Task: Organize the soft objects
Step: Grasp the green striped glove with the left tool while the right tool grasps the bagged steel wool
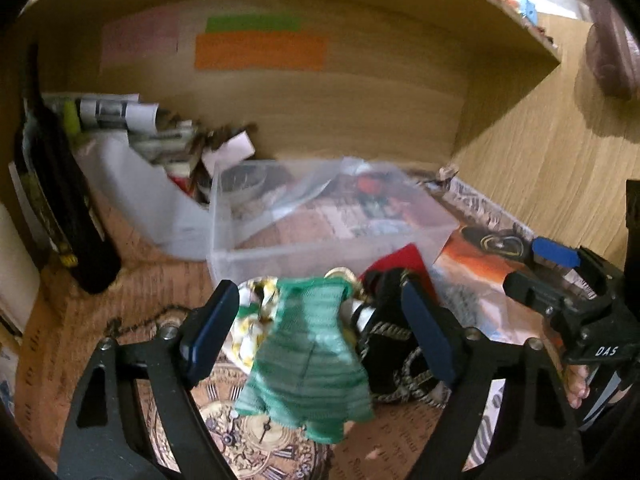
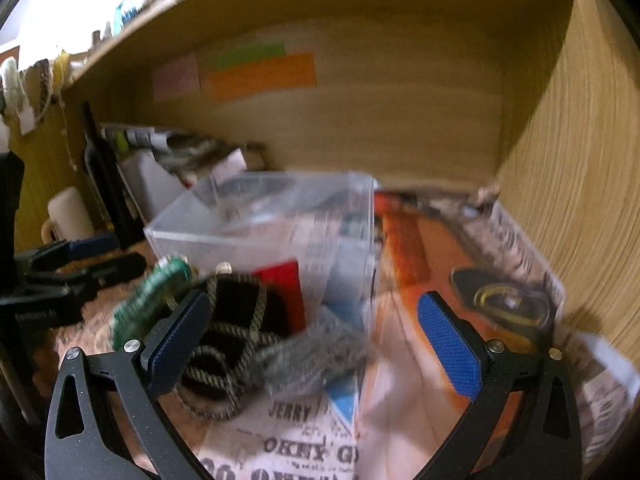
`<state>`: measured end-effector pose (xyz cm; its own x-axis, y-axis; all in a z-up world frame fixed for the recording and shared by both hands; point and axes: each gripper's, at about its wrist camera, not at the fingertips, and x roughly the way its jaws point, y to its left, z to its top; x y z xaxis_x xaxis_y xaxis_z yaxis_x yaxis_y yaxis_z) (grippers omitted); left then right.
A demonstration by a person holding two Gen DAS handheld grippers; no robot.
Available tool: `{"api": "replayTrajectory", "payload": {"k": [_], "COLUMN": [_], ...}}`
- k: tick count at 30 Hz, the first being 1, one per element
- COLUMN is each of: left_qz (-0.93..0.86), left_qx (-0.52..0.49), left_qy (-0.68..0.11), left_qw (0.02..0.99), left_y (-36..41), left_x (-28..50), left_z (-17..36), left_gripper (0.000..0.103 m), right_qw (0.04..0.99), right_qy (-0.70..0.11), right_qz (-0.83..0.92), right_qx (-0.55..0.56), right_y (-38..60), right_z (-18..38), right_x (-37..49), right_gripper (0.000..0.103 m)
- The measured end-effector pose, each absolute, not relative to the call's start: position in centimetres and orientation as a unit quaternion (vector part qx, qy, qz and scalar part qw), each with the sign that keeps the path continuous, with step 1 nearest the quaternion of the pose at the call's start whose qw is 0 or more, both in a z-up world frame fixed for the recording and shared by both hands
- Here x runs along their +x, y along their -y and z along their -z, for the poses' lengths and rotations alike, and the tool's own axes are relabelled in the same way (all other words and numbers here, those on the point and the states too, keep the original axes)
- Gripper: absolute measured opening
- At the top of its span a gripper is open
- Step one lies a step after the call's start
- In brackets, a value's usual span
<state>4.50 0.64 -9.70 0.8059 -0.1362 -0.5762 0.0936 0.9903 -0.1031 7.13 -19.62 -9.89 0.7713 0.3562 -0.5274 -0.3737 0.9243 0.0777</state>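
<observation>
A green mesh pouch [image 1: 310, 356] lies on the printed desk cover between the fingers of my open left gripper [image 1: 320, 332], untouched by either pad. A yellow-white floral pouch [image 1: 256, 320] lies behind it on the left, a black pouch with a cord [image 1: 390, 344] on the right. In the right wrist view the black pouch [image 2: 236, 320] and a grey knitted piece [image 2: 316, 356] lie between the fingers of my open right gripper [image 2: 316, 352]; the green pouch [image 2: 148, 304] is at its left. A clear plastic box [image 1: 320, 216] stands behind the pouches; it also shows in the right wrist view [image 2: 272, 228].
A red flat item [image 1: 404, 260] lies by the box. A dark bottle [image 1: 56, 200] and a white holder of papers [image 1: 148, 184] stand at the back left. A wooden shelf wall [image 1: 540, 152] closes the right side. A mug [image 2: 68, 212] sits far left.
</observation>
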Motion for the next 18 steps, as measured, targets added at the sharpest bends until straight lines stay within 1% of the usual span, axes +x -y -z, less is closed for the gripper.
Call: {"api": "replayTrajectory", "payload": {"k": [2,4,5,6,7,12,14,16,18], "left_qz": [0.059,0.062,0.064,0.065,0.065,0.079,0.084,0.089,0.094], "left_qx": [-0.04,-0.044,-0.045,-0.045,-0.046,-0.061,-0.062,-0.061,-0.062], "left_qy": [-0.318,-0.335,-0.344,-0.352,-0.358,-0.377,-0.376,-0.374,-0.373], "left_qw": [0.946,0.939,0.936,0.933,0.93,0.921,0.921,0.921,0.921], "left_y": [-1.1,-1.4,-1.5,-1.6,-1.7,-2.2,-2.1,-2.1,-2.1], "left_x": [4.7,5.0,5.2,5.4,5.5,6.1,6.1,6.2,6.2], "left_z": [10.5,11.4,11.7,12.1,12.5,13.9,14.1,14.2,14.4], "left_gripper": [0.079,0.066,0.064,0.062,0.062,0.062,0.059,0.057,0.053], "right_qw": [0.938,0.933,0.931,0.928,0.925,0.913,0.909,0.904,0.901], "right_qy": [-0.289,-0.302,-0.309,-0.317,-0.323,-0.353,-0.363,-0.373,-0.381], "right_qz": [-0.193,-0.195,-0.195,-0.196,-0.198,-0.206,-0.205,-0.209,-0.21], "right_qx": [-0.016,-0.013,-0.01,-0.007,-0.003,0.007,0.003,0.002,0.005], "right_y": [19.7,19.8,19.8,19.9,20.0,19.7,19.4,19.4,19.5], "right_z": [10.7,11.4,11.6,11.9,12.2,13.6,14.1,14.6,15.0], "right_x": [7.4,7.7,7.9,8.1,8.3,8.9,9.1,9.4,9.5], "right_gripper": [0.098,0.093,0.091,0.087,0.084,0.074,0.067,0.056,0.049]}}
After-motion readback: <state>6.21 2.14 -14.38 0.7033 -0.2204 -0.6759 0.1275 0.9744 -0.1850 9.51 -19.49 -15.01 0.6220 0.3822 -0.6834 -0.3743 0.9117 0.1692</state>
